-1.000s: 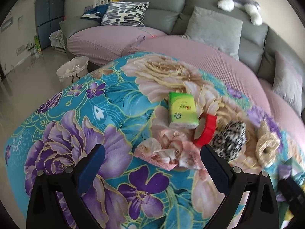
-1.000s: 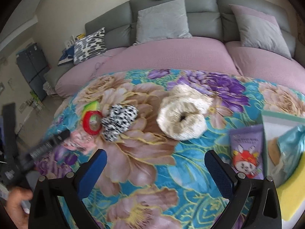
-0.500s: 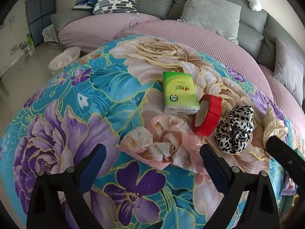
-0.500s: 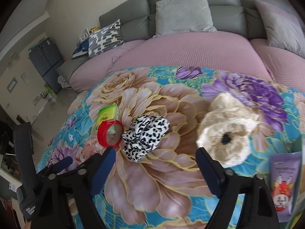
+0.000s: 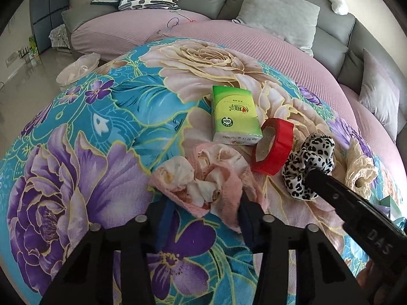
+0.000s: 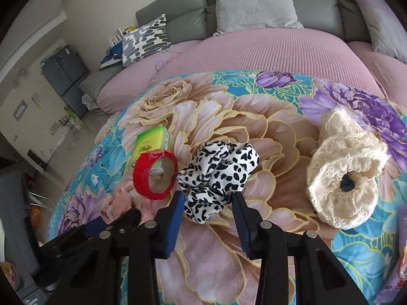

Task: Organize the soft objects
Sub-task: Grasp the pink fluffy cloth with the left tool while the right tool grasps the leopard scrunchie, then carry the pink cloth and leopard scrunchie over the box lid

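A crumpled pink cloth (image 5: 203, 175) lies on the floral blanket (image 5: 89, 132). My left gripper (image 5: 203, 211) has its fingers on either side of the cloth's near edge, partly closed around it. A black-and-white leopard scrunchie (image 6: 218, 175) lies to the right of a red tape roll (image 6: 155, 175). My right gripper (image 6: 207, 203) is partly closed, its fingers straddling the scrunchie's near end. A cream lace scrunchie (image 6: 343, 180) lies further right. The leopard scrunchie (image 5: 307, 162) and the right gripper's arm also show in the left wrist view.
A green tissue pack (image 5: 234, 114) lies behind the tape roll (image 5: 273, 147). A purple cartoon packet (image 6: 399, 267) is at the right edge. The pink and grey sofa (image 6: 267, 48) with cushions lies beyond the blanket. A white bin (image 5: 76, 68) stands on the floor at left.
Both grippers have moved forward and down and narrowed. The left now brackets the pink cloth, the right brackets the leopard scrunchie.
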Demonstrator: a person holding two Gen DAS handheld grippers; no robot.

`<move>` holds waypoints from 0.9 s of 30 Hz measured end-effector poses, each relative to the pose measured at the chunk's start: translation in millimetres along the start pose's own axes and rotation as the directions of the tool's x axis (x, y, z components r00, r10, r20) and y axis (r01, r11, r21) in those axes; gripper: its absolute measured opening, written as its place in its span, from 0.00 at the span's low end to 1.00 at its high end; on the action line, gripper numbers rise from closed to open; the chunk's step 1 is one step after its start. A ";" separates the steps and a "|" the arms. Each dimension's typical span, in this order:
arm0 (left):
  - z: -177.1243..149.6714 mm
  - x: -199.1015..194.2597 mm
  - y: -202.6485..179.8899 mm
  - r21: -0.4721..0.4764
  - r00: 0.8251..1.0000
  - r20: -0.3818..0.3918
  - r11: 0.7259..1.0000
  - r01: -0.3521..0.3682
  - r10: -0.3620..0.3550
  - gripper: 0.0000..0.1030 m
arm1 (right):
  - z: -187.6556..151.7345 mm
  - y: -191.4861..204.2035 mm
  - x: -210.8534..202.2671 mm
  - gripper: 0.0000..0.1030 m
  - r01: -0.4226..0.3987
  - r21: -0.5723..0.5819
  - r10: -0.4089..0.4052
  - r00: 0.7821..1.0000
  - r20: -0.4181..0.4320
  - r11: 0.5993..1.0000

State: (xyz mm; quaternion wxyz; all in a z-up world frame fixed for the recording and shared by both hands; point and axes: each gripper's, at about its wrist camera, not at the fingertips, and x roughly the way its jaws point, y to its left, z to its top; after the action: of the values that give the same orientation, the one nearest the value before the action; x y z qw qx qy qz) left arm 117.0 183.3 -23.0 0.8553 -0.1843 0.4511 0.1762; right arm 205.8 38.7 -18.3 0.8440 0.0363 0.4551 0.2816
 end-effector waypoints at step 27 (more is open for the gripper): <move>-1.7 -50.2 -19.1 0.054 0.992 0.123 0.998 0.028 -0.035 0.13 | -37.8 -18.0 -99.6 0.13 -0.006 0.107 -0.009 0.991 0.132 0.994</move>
State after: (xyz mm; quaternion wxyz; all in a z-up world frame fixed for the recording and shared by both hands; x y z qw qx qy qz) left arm 98.1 159.2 21.1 0.8888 -0.1576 0.3987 0.1620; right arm 141.4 -34.4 28.4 0.8693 0.0999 0.4127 0.2530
